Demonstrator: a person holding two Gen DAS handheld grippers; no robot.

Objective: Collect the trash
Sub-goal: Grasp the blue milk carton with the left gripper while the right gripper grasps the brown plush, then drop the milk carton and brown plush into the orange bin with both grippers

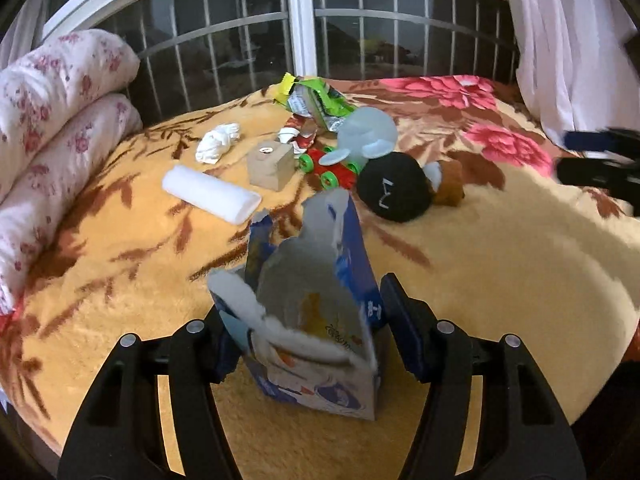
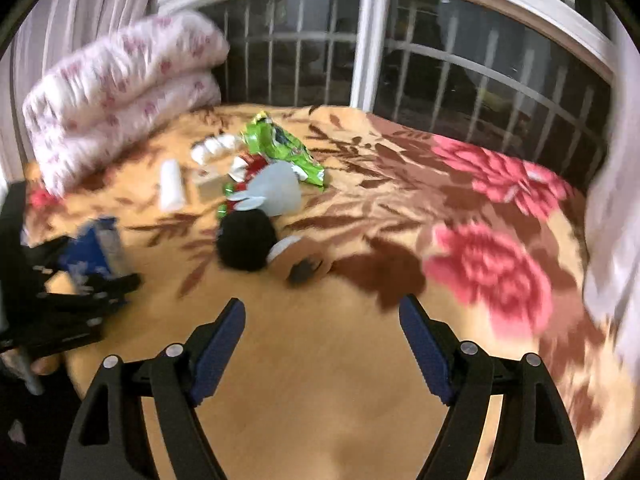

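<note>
My left gripper (image 1: pixel 306 320) is shut on a torn blue and white carton (image 1: pixel 316 312) and holds it upright over the bed; it also shows in the right wrist view (image 2: pixel 98 246). Farther back lie a green snack wrapper (image 1: pixel 316 100), a crumpled white tissue (image 1: pixel 218 142), a red and white wrapper (image 1: pixel 298 136), a white roll (image 1: pixel 210 194) and a small cardboard box (image 1: pixel 270 164). My right gripper (image 2: pixel 322 338) is open and empty above the blanket; it shows blurred at the right edge of the left wrist view (image 1: pixel 600 160).
Toys lie mid-bed: a grey elephant (image 1: pixel 366 136) on a red and green toy car (image 1: pixel 328 166), and a black ball plush (image 1: pixel 394 186). A folded floral quilt (image 1: pixel 56 120) is at the left. The barred window (image 1: pixel 304 24) and a curtain (image 1: pixel 568 40) stand behind.
</note>
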